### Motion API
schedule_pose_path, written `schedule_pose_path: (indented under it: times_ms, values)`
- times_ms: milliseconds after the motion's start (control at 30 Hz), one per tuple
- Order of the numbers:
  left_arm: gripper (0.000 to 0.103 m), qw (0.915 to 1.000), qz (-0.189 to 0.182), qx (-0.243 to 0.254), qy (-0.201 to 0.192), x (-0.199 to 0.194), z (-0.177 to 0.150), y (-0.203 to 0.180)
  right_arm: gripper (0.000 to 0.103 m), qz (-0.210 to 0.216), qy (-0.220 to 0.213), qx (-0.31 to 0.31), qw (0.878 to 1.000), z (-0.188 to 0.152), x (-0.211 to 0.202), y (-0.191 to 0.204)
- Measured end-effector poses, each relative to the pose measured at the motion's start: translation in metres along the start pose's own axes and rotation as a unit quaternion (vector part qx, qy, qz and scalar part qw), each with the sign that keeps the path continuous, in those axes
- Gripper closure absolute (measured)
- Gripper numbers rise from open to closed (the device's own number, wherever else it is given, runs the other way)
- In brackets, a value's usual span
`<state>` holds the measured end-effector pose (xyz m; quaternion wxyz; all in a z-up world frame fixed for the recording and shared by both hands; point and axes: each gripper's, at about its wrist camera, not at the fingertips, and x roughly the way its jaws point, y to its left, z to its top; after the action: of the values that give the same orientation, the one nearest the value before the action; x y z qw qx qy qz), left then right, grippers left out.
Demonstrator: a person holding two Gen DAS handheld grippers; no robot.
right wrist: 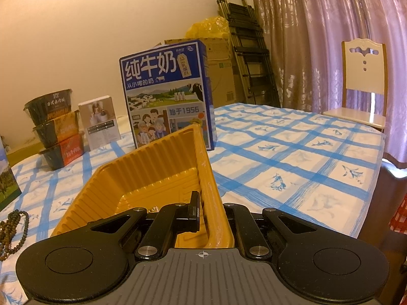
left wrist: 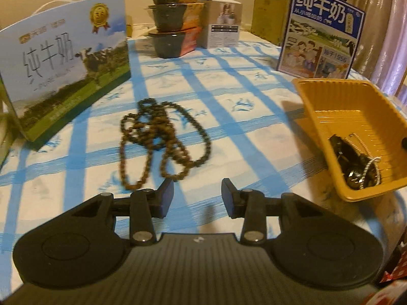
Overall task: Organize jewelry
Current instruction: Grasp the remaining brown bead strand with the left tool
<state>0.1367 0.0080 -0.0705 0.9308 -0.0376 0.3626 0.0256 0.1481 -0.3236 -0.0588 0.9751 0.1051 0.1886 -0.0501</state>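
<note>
**Bead strand next, tray's pinned on the right**

Left gripper (left wrist: 197, 195) is hanging just short of the brown bead necklace (left wrist: 162, 139), which lies in a loose tangle mid-table on the blue checked cloth (left wrist: 229, 96). Jaws are spread w/ nothing between them, the near loops sit right beyond the left pad. Last little bit of opening looks about done.

Right gripper (right wrist: 203, 213) is pressed together on the near wall of the yellow tray (right wrist: 142, 175), one finger inside, other outside, holding it tipped. Tray's on the right side of the table, already has a dark piece and a silver chain (left wrist: 368, 162) at its near end.

Imo the step now = grab the beads. Tips: go in where several loops overlap so you lift the whole bundle, not 1 strand. Come down low, pads straddling the pile, close fully b4 lifting. Then swing right, drop over the tray's open middle. Beads roll, so don't drag.
</note>
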Motion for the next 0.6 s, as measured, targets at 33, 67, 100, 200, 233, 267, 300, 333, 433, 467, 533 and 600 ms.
schedule_pose_path:
  times_ms: [33, 67, 100, 200, 233, 267, 300, 333, 433, 467, 533, 600]
  values:
    - [0.066, 1.0, 0.004, 0.002, -0.001, 0.0, -0.001, 0.002, 0.096, -0.001, 0.0, -0.001, 1.0, 0.0, 0.0, -0.001]
    - [0.066, 1.0, 0.009, 0.004, -0.002, 0.0, -0.001, 0.004, 0.096, -0.001, 0.0, -0.001, 1.0, 0.0, 0.0, -0.001]
    - [0.066, 0.9999, 0.014, 0.005, -0.004, 0.0, -0.001, 0.006, 0.096, -0.001, 0.0, -0.001, 1.0, 0.0, 0.0, -0.003]
    - [0.066, 0.9996, 0.024, 0.012, -0.01, 0.0, 0.0, 0.011, 0.096, -0.001, 0.0, -0.001, 1.0, 0.0, 0.0, -0.001]
    - [0.066, 0.9994, 0.029, 0.015, -0.011, 0.001, 0.0, 0.013, 0.096, -0.001, 0.0, -0.001, 1.0, -0.001, 0.0, -0.003]
    - [0.066, 0.9992, 0.033, 0.017, -0.011, 0.001, 0.001, 0.014, 0.096, -0.002, 0.0, -0.002, 1.0, 0.0, -0.001, -0.005]
    - [0.066, 0.9991, 0.037, 0.018, -0.012, 0.002, 0.001, 0.016, 0.096, -0.001, 0.0, -0.002, 1.0, 0.0, -0.001, -0.005]
    - [0.066, 0.9989, 0.042, 0.018, -0.011, 0.004, 0.001, 0.018, 0.096, -0.001, 0.0, -0.002, 1.0, 0.0, -0.001, -0.007]
    - [0.066, 0.9984, 0.052, 0.019, -0.009, 0.008, 0.001, 0.024, 0.096, -0.002, 0.0, -0.002, 1.0, -0.001, -0.001, -0.005]
    - [0.066, 0.9982, 0.056, 0.02, -0.007, 0.01, 0.001, 0.025, 0.096, -0.002, 0.0, -0.002, 1.0, 0.0, -0.001, -0.006]
    - [0.066, 0.9976, 0.066, 0.022, 0.0, 0.016, -0.002, 0.027, 0.096, -0.001, 0.001, -0.002, 1.0, 0.0, -0.001, -0.007]
    - [0.067, 0.9971, 0.07, 0.029, 0.006, 0.021, -0.004, 0.029, 0.096, -0.002, 0.001, -0.002, 1.0, 0.0, -0.001, -0.006]
